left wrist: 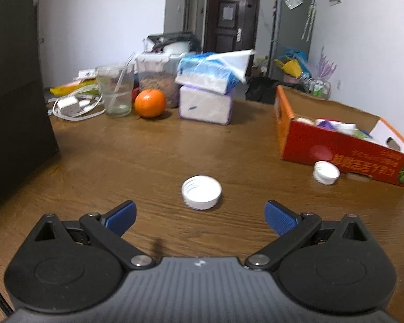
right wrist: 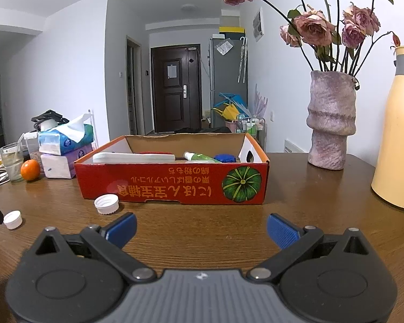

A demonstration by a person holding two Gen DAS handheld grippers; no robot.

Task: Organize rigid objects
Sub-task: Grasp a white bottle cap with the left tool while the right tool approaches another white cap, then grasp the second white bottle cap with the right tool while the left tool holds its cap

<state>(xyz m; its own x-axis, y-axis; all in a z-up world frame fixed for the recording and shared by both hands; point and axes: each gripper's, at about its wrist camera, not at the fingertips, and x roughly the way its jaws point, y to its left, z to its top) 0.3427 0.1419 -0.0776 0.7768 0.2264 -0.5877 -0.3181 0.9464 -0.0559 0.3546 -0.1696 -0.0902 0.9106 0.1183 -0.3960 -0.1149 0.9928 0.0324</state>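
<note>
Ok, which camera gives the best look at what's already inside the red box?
The right wrist view: it faces the red box squarely, so a white slab, a green bottle and a blue lid show over its wall. The left wrist view catches it obliquely at the frame's edge, contents blurred.

The left gripper (left wrist: 200,214) is held low and roughly level, its two blue-padded fingers (left wrist: 121,216) spread wide apart with nothing between them. The right gripper (right wrist: 202,228) sits in much the same pose, level and pointing forward, its blue fingers (right wrist: 281,230) likewise splayed to full width and gripping nothing. On both, the black linkage arms angle outward from the grey ribbed body. No hand or sleeve shows in either view.
</note>
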